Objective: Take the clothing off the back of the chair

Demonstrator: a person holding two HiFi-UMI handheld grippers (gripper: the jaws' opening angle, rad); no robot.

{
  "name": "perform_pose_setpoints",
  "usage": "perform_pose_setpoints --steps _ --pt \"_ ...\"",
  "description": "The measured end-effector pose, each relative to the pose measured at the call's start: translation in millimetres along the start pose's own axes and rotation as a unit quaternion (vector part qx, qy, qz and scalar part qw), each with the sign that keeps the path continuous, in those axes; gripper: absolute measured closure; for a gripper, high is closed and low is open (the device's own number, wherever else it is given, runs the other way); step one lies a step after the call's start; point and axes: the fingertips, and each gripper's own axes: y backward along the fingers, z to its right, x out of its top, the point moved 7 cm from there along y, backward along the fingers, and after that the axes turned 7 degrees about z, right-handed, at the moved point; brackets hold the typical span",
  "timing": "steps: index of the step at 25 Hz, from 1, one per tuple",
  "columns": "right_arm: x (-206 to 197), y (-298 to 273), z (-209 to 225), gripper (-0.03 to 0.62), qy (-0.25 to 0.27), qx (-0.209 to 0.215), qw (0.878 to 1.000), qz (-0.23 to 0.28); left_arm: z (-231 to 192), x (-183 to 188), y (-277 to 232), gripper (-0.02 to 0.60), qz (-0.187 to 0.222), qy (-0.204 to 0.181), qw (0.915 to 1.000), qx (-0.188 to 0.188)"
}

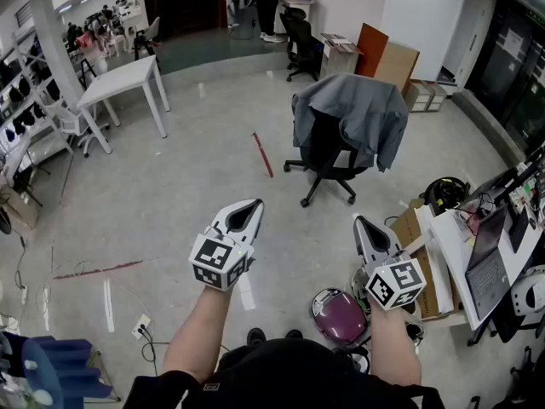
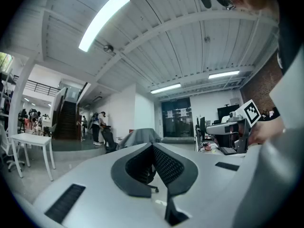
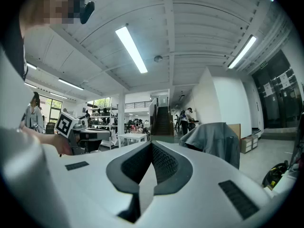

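Shiny grey floor [image 1: 196, 186] here, with a black office chair [image 1: 328, 177] parked on its wheels mid-room, a thin red tape strip [image 1: 262, 154] stuck down just left of it, a white table [image 1: 123, 79] well off left, and a power strip [image 1: 140, 325] lower left.

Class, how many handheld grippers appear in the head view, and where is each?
2. The left gripper sits low, left of centre; the right gripper low, right of centre. Both are shut, short of the chair with the grey clothing. None hidden.
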Motion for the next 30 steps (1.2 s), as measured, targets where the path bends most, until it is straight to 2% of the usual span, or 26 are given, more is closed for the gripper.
perform_pose_setpoints --steps 14,18,21,26,30 --pt "-4.3 2.8 14.6 0.582 -0.008 0.013 1.000 0.005 11.8 -3.2 -15.8 0.580 -0.007 0.016 0.9998 0.003" --pt "-4.8 10.6 22.7 0.580 -0.004 0.032 0.999 0.003 22.2 1.3 -27.2 0.580 -0.006 0.000 0.9999 0.010" --pt "-9.7 17.2 28.4 0.579 -0.003 0.044 0.999 0.000 34.0 0.4 -33.8 0.580 -0.007 0.004 0.9999 0.015" --pt "-25.0 25.1 47.0 0.579 -0.028 0.038 0.999 -0.010 46.9 -14.0 -42.1 0.580 -0.021 0.016 0.9995 0.015" --pt "-32.7 20.5 57.3 0.579 -0.036 0.032 0.999 -0.018 41.4 -22.6 -53.6 0.580 -0.025 0.022 0.9994 0.012"
